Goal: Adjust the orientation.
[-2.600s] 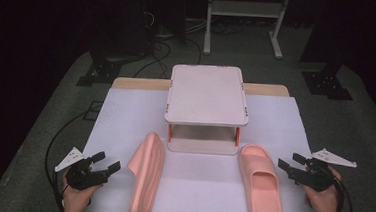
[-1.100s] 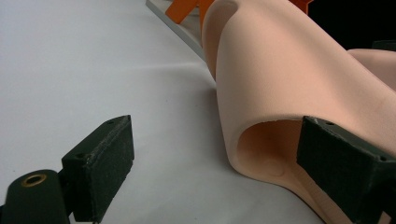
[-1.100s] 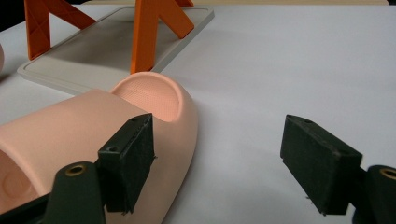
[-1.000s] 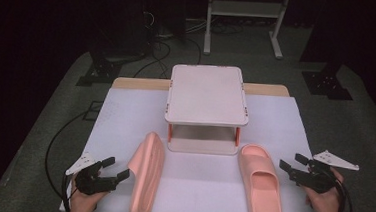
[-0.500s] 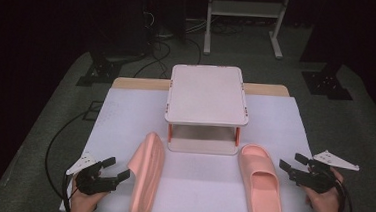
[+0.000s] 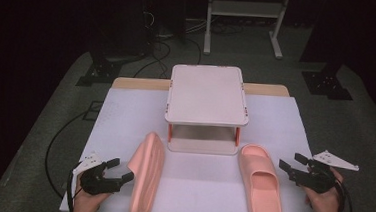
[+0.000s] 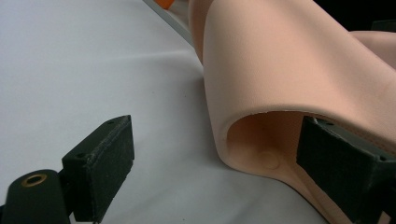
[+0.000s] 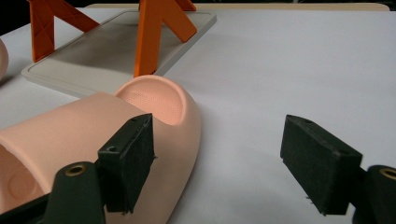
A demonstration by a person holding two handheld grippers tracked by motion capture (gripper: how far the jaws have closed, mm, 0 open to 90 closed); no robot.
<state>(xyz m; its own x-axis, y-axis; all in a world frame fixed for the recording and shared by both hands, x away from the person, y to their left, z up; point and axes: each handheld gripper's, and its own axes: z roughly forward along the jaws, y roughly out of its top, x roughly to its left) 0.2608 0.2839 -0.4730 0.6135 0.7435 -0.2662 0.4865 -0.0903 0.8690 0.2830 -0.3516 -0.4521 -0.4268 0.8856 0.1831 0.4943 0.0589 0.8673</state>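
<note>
The left gripper (image 6: 121, 170) sits at the desk's (image 6: 125, 116) near left corner, fingers spread, tips just beside the left slipper (image 6: 147, 176). That slipper lies on its side on the white cover; in the left gripper view one finger (image 7: 100, 163) is on the bare cover and the other (image 7: 343, 168) stands at the slipper's strap opening (image 7: 261, 140). The small rack (image 6: 207, 95) stands mid-desk, behind both slippers. The right slipper (image 6: 260, 184) lies sole down, to the right of the rack's base. The right gripper (image 6: 292, 166), fingers spread, holds nothing and sits just beside that slipper.
</note>
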